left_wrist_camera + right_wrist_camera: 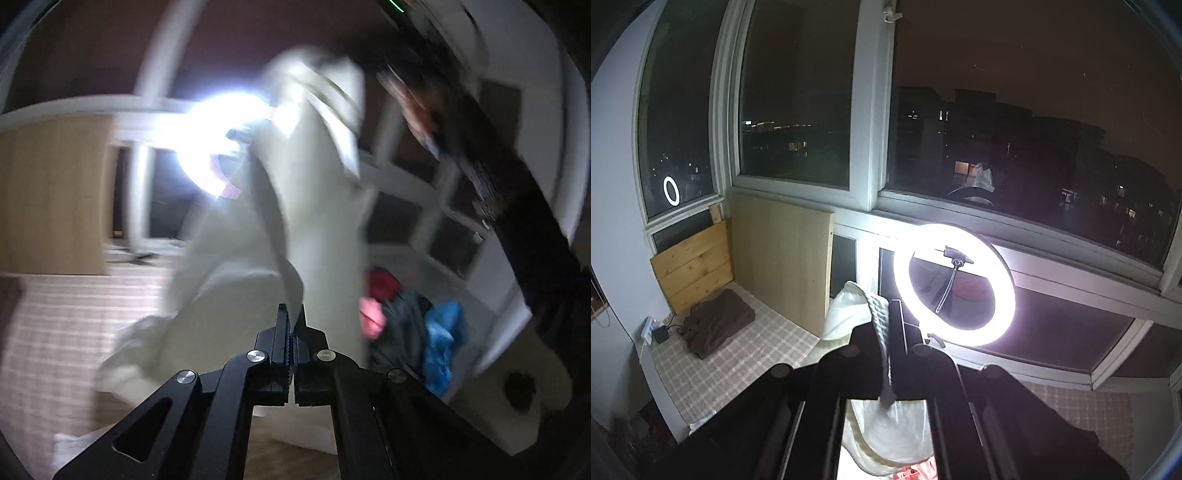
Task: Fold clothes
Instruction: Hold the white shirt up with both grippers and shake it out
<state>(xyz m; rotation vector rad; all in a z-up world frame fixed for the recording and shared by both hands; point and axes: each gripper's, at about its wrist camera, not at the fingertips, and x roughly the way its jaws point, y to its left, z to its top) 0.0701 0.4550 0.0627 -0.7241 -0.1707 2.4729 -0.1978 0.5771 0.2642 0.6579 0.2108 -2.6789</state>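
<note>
left gripper [291, 325]: jaws pressing together, probably pinching the blurred white garment [295, 221] | right gripper [890, 317]: jaws pinching its ribbed edge near ring light [955, 286] | brown cloth [716, 323] lying far left

My left gripper [291, 325]: black, toothed inner finger faces, silver round screws on linkage arms. Right gripper [886, 325]: matte black, screws dark. Sleeve [517, 206] black.

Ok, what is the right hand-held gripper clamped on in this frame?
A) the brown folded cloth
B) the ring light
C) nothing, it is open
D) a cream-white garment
D: the right hand-held gripper is shut on the ribbed edge of the cream-white garment; the brown folded cloth lies apart on the checked surface.
</note>
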